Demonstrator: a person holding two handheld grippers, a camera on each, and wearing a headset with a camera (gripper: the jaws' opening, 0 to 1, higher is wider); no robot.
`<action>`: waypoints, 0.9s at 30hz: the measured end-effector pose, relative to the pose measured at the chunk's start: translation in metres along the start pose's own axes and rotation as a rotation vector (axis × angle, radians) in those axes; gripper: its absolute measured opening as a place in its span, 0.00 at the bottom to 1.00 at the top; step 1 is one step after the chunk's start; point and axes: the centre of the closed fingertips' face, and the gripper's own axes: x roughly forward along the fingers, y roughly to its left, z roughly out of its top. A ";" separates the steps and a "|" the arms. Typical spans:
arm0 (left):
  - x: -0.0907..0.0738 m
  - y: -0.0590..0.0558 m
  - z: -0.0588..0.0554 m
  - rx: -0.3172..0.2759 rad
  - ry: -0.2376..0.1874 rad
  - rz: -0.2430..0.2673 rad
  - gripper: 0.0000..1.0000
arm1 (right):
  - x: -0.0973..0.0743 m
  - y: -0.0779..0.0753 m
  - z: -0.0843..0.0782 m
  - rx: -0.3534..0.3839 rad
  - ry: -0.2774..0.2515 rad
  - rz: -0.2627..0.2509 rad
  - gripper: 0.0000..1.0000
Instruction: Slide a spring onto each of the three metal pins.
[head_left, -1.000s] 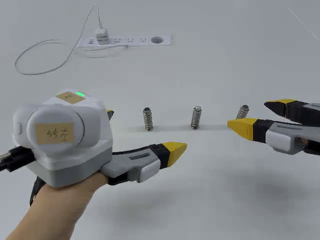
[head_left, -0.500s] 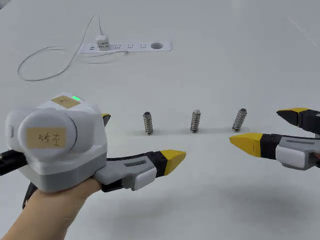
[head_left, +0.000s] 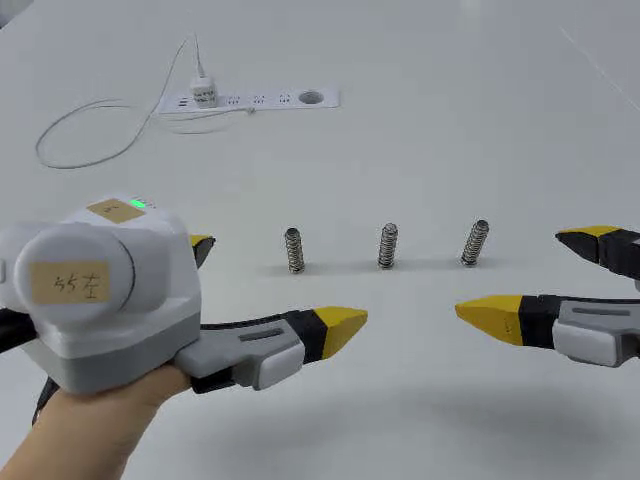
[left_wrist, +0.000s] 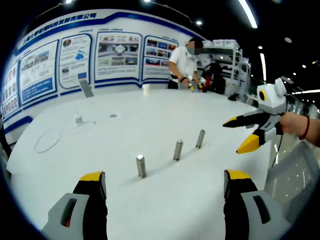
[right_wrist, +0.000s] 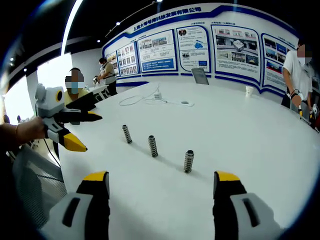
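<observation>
Three metal pins stand in a row on the white table, each with a spring on it: the left spring (head_left: 294, 250), the middle spring (head_left: 388, 245) and the right spring (head_left: 475, 242), which leans slightly. My left gripper (head_left: 272, 285) is open, nearer me than the left spring, with nothing between its jaws. My right gripper (head_left: 525, 272) is open and holds nothing, just right of the right spring and nearer me. From the left gripper (left_wrist: 165, 177) the springs (left_wrist: 178, 149) run away to the right. From the right gripper (right_wrist: 160, 177) the springs (right_wrist: 152, 145) run away to the left.
A white power strip (head_left: 250, 100) with a plugged-in charger and a looping cable (head_left: 90, 135) lies at the far left of the table. People stand beyond the table (left_wrist: 150, 115), near a wall of posters.
My right gripper has drawn back from the right spring towards me, still open. The left gripper has barely moved. The head camera has tilted, so the springs sit lower.
</observation>
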 end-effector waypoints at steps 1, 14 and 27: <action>-0.001 0.000 -0.001 -0.002 0.004 0.002 1.00 | 0.000 0.001 -0.001 -0.006 0.009 -0.001 0.87; -0.006 0.001 0.000 0.024 -0.009 0.012 1.00 | 0.001 0.007 0.000 0.015 -0.002 0.019 0.87; -0.008 0.005 -0.004 0.014 0.010 0.015 1.00 | -0.001 0.005 0.006 0.022 -0.015 0.010 0.87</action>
